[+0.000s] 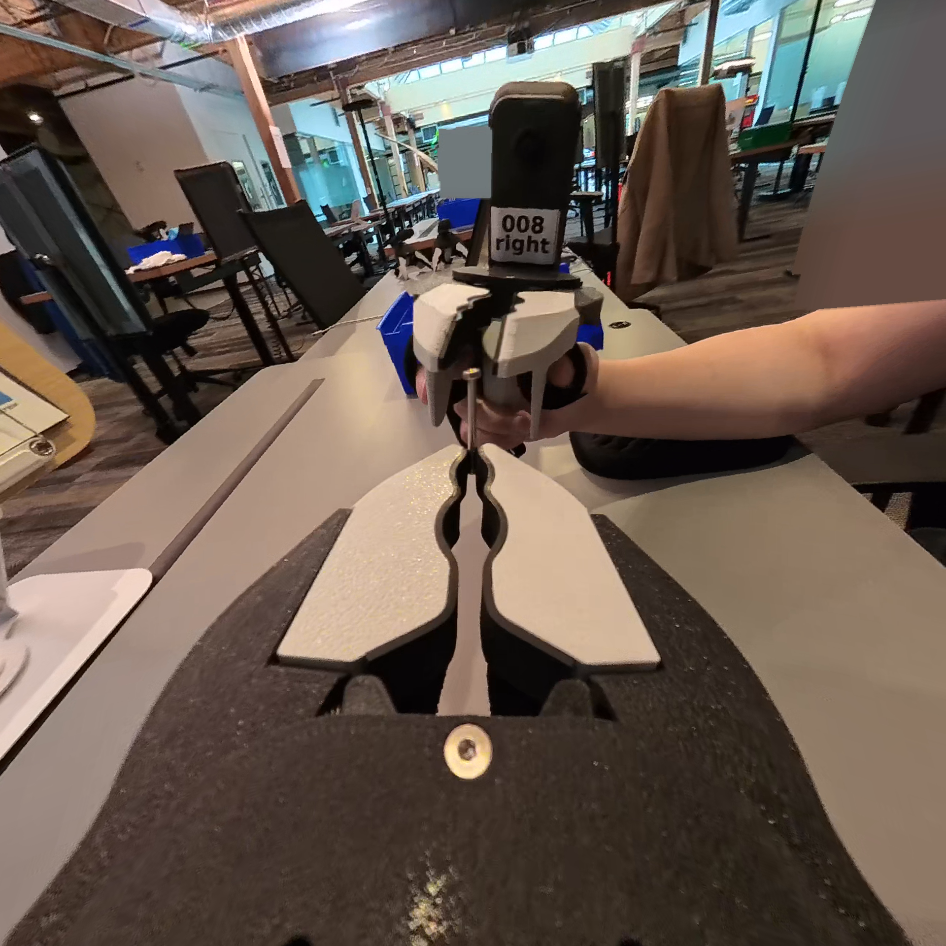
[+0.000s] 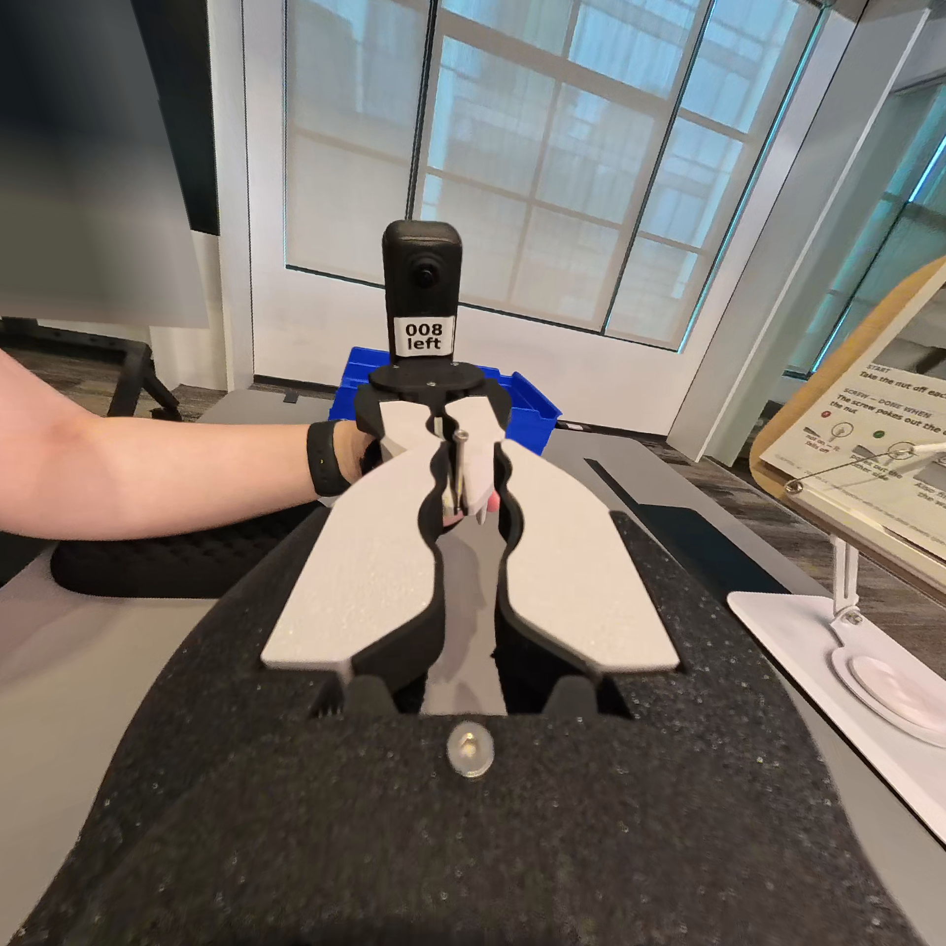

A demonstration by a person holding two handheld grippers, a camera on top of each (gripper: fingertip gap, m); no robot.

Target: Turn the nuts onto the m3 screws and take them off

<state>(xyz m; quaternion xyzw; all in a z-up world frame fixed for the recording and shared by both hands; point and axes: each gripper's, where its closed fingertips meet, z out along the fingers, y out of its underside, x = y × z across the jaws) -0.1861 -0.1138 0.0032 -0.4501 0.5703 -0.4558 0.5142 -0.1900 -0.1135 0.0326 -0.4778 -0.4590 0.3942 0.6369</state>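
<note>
Screw (image 1: 471,409), pinched upright at the tips of the left gripper (image 1: 472,453): bright polished metal. Gripper fingers (image 1: 389,553): white plastic, grainy matt, on a rough black speckled body. Table (image 1: 716,563) beneath the jaws: smooth matt grey. Bin (image 2: 532,414) beyond the jaws: glossy blue plastic. Armrest pad (image 2: 169,563): black textured cloth.

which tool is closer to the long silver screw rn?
Left. The left tool is shut on the tip end of the long silver metal screw, which stands upright, head up. The right tool is open, its fingers either side of the screw, not gripping.
</note>
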